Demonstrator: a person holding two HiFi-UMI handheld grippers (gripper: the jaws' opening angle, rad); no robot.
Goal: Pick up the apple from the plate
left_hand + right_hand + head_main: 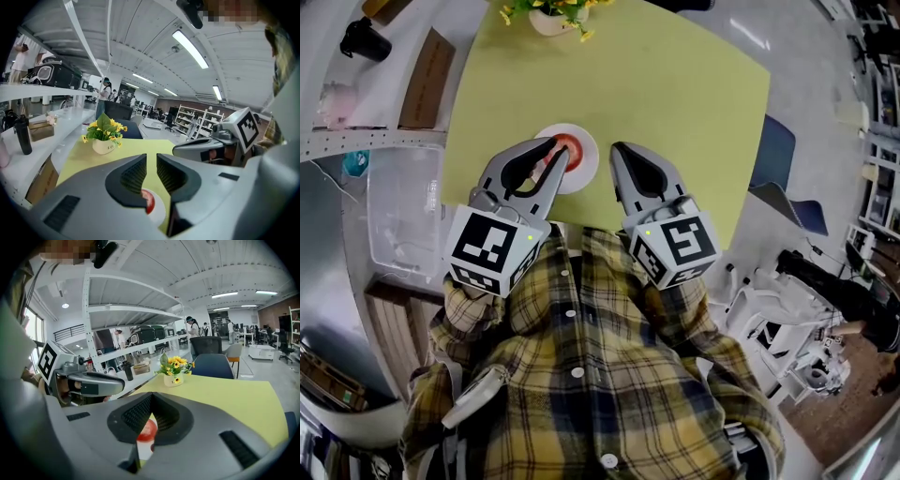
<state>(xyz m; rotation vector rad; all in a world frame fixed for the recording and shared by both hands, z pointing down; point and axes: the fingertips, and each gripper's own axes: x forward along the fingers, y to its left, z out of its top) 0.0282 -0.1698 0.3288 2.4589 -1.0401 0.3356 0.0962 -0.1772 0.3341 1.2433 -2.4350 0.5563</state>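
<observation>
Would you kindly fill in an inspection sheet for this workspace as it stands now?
Surface: yellow-green tabletop, mostly bare.
Job's things: red apple on small round white plate, not yet gripped.
Clutter: white pot of yellow flowers at the table's far edge.
Grippers: left gripper jaws slightly apart, empty, close over the apple; right gripper jaws together, empty.
Cables: nothing seen.
Surroundings: clear plastic bin, blue chair, black bottle on a side counter.
</observation>
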